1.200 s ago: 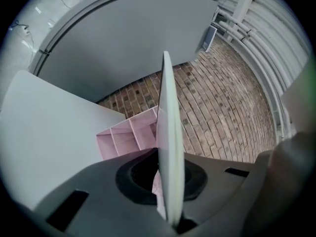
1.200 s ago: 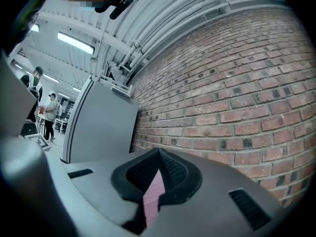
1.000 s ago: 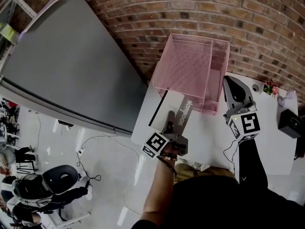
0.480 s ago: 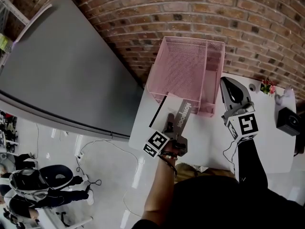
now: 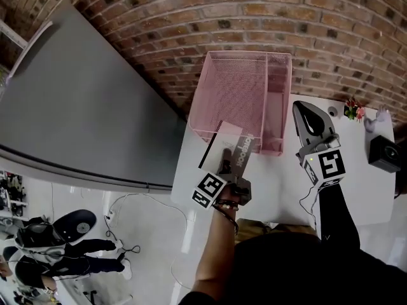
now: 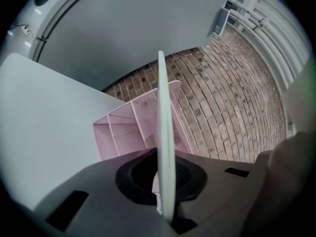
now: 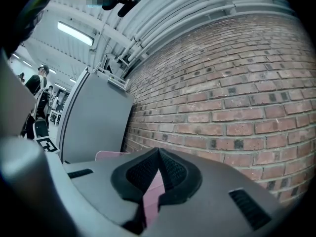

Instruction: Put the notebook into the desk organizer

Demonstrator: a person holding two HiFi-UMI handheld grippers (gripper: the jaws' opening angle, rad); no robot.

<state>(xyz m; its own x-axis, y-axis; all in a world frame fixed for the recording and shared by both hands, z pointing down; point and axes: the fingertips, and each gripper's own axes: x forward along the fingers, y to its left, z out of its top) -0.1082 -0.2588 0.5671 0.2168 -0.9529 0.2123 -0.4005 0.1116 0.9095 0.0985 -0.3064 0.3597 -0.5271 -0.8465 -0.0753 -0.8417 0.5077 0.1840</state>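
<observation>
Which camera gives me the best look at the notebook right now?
The head view: it shows the notebook cover-on, its far end overlapping the near side of the pink organizer. The left gripper view shows only its thin edge, clamped between the jaws. The right gripper view doesn't show it.

Red brick wall behind white tabletop; grey cabinet left; glossy white floor; ceiling strip light.

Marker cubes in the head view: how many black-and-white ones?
2. One marker cube sits on the left gripper, shut on the grey notebook; the other marker cube on the right gripper, beside the pink wire-mesh desk organizer. None seems hidden.
</observation>
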